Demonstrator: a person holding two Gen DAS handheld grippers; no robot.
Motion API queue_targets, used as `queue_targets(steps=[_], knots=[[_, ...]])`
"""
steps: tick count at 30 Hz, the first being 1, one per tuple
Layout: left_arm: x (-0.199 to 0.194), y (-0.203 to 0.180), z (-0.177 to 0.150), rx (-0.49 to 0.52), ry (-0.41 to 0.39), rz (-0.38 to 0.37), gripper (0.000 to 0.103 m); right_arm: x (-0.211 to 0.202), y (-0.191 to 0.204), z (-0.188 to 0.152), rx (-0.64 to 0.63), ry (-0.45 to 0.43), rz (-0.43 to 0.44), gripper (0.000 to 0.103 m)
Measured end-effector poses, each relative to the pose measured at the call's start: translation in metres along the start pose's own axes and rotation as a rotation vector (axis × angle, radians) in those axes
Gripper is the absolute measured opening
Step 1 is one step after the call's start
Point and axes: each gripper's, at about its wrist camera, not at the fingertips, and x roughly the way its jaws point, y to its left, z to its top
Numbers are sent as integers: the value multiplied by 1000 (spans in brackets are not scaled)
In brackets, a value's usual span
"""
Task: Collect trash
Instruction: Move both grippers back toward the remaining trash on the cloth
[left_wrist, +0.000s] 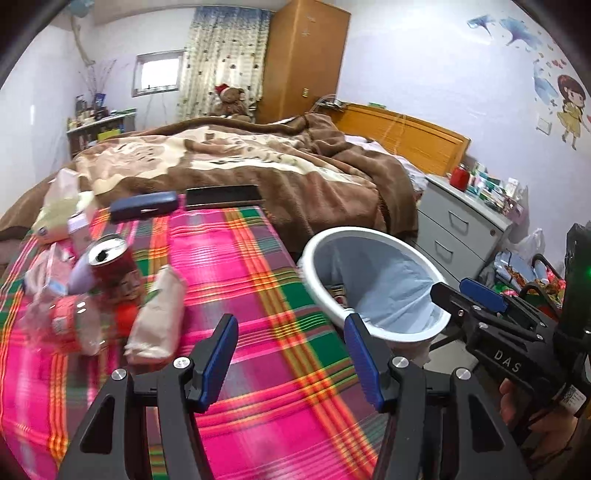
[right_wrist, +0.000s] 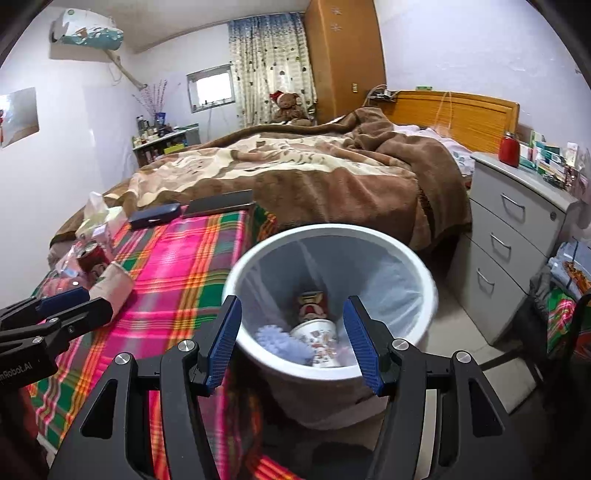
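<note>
A bedroom with pale lilac walls (right_wrist: 461, 48). A bed (right_wrist: 295, 162) under a brown blanket fills the middle, its wooden headboard (right_wrist: 461, 114) beside a grey drawer unit (right_wrist: 517, 236). Behind stand a tall wooden wardrobe (right_wrist: 343, 55), patterned curtains (right_wrist: 269, 62) and a small bright window (right_wrist: 214, 88).

I'm looking at the plaid-covered table (left_wrist: 236, 258): a red can (left_wrist: 112, 264), a beige packet (left_wrist: 159, 314), crumpled wrappers (left_wrist: 62, 317) and a dark blue case (left_wrist: 142, 206) are sitting on it.
</note>
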Motion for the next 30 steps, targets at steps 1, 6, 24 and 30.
queue_targets(steps=[1, 6, 24, 30], knots=[[-4, 6, -2, -8, -6, 8, 59, 0, 4, 0, -1, -1, 8, 59], [-20, 36, -11, -46, -19, 55, 60, 4, 24, -3, -8, 8, 55, 59], [-51, 151, -34, -210, -36, 209, 61, 34, 100, -4, -55, 93, 209, 59], [-51, 177, -34, -229, -25, 219, 62, 48, 115, -1, -32, 137, 241, 59]])
